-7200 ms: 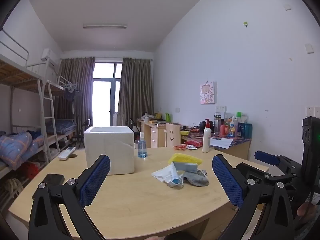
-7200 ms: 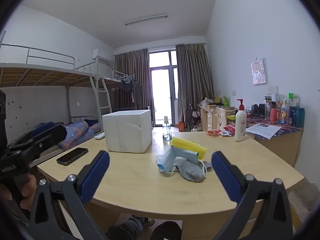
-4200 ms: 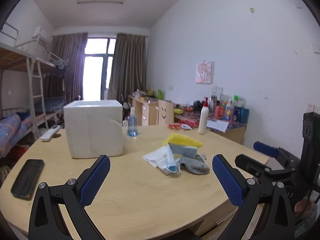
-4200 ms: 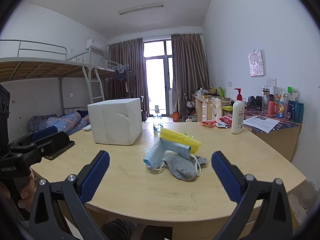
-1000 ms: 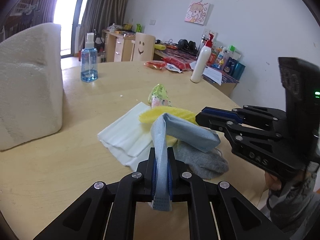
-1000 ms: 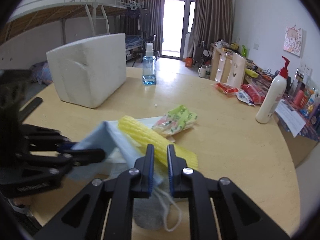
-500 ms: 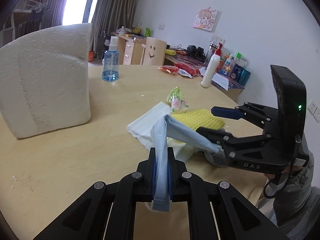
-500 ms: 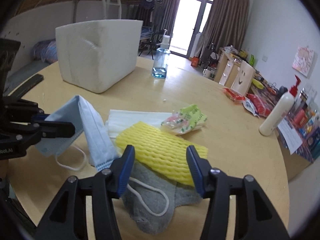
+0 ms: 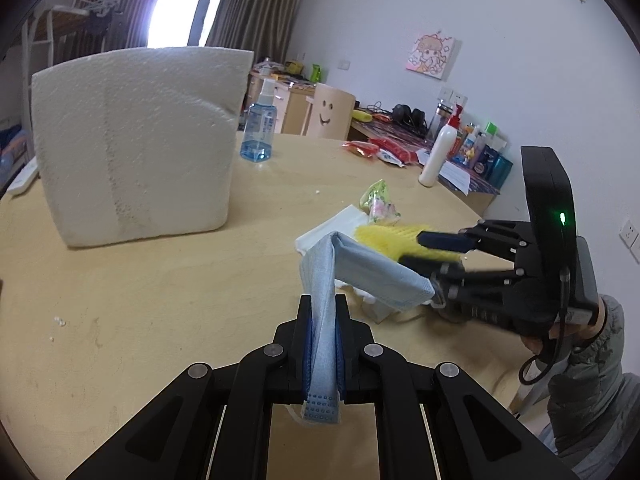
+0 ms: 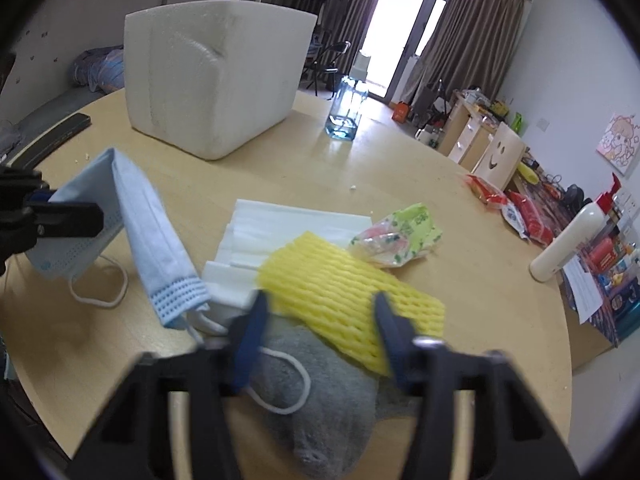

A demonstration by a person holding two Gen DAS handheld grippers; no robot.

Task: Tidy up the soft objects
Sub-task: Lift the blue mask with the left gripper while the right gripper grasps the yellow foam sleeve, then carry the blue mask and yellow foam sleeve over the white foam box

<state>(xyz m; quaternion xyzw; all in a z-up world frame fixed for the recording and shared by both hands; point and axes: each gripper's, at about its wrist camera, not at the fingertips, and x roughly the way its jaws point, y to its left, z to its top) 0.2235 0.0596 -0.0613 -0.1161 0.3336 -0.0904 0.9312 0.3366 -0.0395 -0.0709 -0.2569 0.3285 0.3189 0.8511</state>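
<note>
Your round wooden table point(image 10: 460, 240) carries everything here, and the biggest thing on it is the white foam box point(image 10: 212, 76), standing well back from the pile of soft things near your edge. In that pile a white folded cloth point(image 10: 280, 224) lies flat, with a yellow foam net point(image 10: 344, 296) resting across its near corner and over the top of a grey sock point(image 10: 320, 412), which lies closest to you. A small green and pink wrapper point(image 10: 400, 236) sits just beyond the net, touching it. Your left gripper point(image 9: 323, 344) is clamped tight on a blue face mask point(image 9: 360, 268), lifted off the table and folded into a peak, its free end drooping toward the pile and its white ear loops trailing down to the wood. Your right gripper point(image 10: 316, 328) hangs low over the sock and the near edge of the net, jaws partly apart and closing, pressing on nothing yet; one mask loop lies over the sock between them. Farther back stand a clear blue spray bottle point(image 10: 346, 112) and, off to the right, a white pump bottle point(image 10: 572, 240).
</note>
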